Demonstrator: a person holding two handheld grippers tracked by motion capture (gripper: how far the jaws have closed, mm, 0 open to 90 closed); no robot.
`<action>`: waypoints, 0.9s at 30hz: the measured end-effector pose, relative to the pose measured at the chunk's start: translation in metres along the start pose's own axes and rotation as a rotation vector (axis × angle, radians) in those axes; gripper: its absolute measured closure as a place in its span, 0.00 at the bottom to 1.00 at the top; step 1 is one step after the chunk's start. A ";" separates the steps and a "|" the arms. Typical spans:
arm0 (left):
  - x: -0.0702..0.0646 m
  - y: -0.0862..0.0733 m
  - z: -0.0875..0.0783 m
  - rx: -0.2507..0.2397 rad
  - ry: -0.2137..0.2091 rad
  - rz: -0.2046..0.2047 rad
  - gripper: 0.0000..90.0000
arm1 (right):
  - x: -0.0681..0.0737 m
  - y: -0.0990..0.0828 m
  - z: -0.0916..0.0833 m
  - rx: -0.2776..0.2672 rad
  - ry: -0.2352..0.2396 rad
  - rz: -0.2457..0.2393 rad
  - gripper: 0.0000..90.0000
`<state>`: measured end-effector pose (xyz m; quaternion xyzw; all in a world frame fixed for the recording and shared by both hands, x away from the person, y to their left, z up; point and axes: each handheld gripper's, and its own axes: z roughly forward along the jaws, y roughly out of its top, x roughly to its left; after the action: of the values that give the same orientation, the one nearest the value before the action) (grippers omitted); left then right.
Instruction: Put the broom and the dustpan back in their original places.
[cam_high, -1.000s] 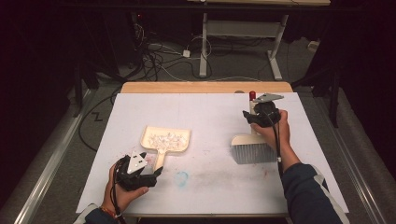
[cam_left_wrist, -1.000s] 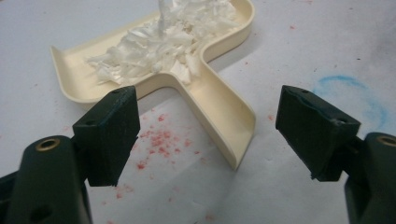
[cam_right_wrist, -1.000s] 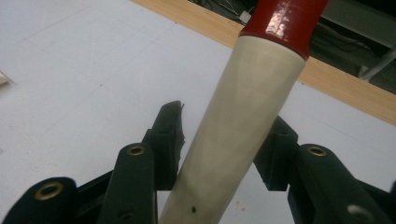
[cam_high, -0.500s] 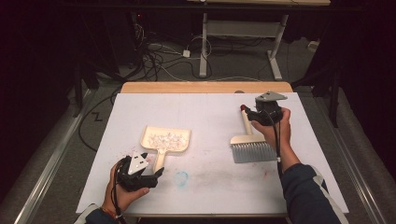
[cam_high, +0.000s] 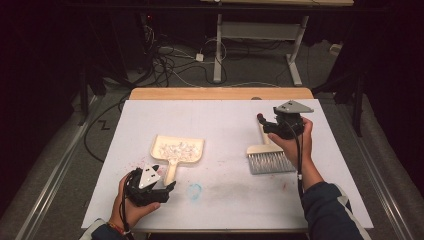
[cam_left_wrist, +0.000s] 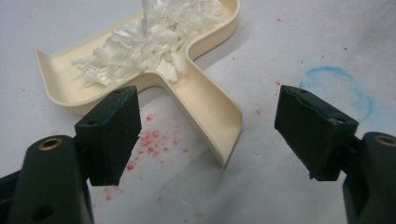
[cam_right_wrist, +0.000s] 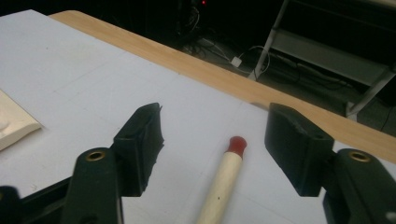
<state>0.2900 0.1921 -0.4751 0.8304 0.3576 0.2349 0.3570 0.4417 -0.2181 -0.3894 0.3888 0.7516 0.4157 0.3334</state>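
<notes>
Both hands rest low over the table, left tool (cam_high: 167, 189) gaping, right tool (cam_high: 265, 126) just spread wide.

Your left hand-held gripper (cam_high: 167, 189) and right hand-held gripper (cam_high: 264, 126) are black, each topped by a grey three-cornered plate with dark dots. Blocky black jaws end in brass-ringed screw holes at 6 o'clock. A black cable trails down your dark right sleeve (cam_high: 327, 212).

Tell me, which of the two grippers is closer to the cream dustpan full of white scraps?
Left. The left gripper sits just behind the dustpan, jaws open on either side of its handle end without touching. The right gripper is across the table, over the brush handle.
</notes>
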 end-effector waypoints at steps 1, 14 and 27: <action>0.000 0.000 0.000 -0.004 0.000 -0.002 0.23 | 0.001 0.000 -0.002 -0.012 0.005 0.010 0.40; 0.000 0.000 0.000 0.010 0.008 0.006 0.21 | 0.008 0.002 -0.031 -0.090 0.045 -0.003 0.33; 0.000 0.001 -0.002 0.003 -0.003 0.019 0.21 | 0.019 0.002 -0.052 -0.081 0.064 -0.079 0.34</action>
<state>0.2892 0.1928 -0.4730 0.8346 0.3493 0.2368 0.3541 0.3906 -0.2203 -0.3690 0.3314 0.7592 0.4445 0.3409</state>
